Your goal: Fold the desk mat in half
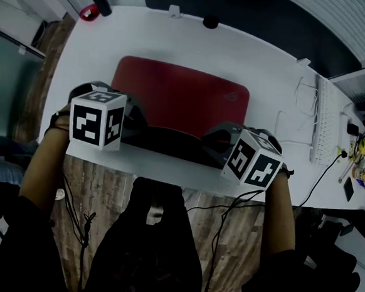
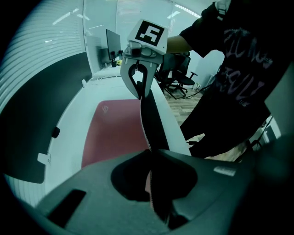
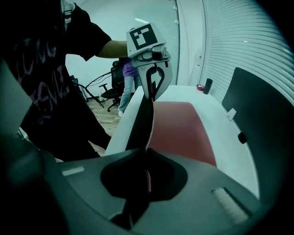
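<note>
A red desk mat (image 1: 180, 95) with a black underside lies on the white desk (image 1: 270, 67). Its near edge is raised off the desk, so the black underside (image 1: 170, 141) faces me. My left gripper (image 1: 137, 121) is shut on the near-left corner and my right gripper (image 1: 216, 138) on the near-right corner. In the left gripper view the mat's stitched edge (image 2: 146, 133) runs from my left gripper (image 2: 150, 181) up to the right gripper (image 2: 139, 87). The right gripper view shows the same edge (image 3: 148, 133) pinched in my right gripper (image 3: 147, 176), stretching to the left gripper (image 3: 154, 85).
A white keyboard (image 1: 326, 122) and cables lie at the desk's right end. Small black items (image 1: 210, 22) and a red-and-black object (image 1: 92, 9) sit along the far edge. A dark partition (image 3: 257, 114) stands behind the desk. Office chairs (image 2: 180, 75) and a person (image 3: 126, 89) are further off.
</note>
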A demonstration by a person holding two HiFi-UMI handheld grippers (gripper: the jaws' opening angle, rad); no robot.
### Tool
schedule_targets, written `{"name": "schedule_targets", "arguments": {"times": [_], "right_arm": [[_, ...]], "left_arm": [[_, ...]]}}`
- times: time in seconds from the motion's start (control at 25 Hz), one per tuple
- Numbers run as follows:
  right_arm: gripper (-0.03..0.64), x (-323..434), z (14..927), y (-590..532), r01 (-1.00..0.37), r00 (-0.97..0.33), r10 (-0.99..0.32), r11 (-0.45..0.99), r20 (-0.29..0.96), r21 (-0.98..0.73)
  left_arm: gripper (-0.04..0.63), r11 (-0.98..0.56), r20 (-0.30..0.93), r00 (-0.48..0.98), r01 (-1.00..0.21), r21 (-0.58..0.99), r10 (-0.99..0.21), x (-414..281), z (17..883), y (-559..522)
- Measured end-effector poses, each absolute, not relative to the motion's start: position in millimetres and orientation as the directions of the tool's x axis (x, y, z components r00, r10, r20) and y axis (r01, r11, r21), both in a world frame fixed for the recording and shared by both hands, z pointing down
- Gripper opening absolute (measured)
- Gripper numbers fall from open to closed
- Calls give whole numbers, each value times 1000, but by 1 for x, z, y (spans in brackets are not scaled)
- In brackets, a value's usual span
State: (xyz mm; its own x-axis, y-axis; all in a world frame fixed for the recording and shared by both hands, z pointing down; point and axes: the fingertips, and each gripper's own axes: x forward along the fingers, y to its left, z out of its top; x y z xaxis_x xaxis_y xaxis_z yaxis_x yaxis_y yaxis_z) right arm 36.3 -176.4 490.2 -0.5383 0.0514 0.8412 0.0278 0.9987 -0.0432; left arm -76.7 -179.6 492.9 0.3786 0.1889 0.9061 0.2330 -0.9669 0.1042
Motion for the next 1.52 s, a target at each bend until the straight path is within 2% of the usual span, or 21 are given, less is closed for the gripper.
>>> {"name": "schedule_targets", "arguments": {"times": [0.4,0.92,1.24,1.52], "right_arm": [[26,43,504,-264,-8,-497,19,1000,867,-27],[26,48,545,-358,-68,-437,-48,997,898,20],[28,50,569,-376,-63,-391,-66,997,918,45],[37,49,578,-384,-50,-380,-99,995,920,87]], "left_arm": [[20,-974,915,365,204,102,172,-69,506,-272],[20,-991,935,352,135,8,55,-65,550,-365],[21,-989,950,309,145,3,49,-63,574,-383],[31,-991,943,330,135,-12,34,-63,584,-389]]}}
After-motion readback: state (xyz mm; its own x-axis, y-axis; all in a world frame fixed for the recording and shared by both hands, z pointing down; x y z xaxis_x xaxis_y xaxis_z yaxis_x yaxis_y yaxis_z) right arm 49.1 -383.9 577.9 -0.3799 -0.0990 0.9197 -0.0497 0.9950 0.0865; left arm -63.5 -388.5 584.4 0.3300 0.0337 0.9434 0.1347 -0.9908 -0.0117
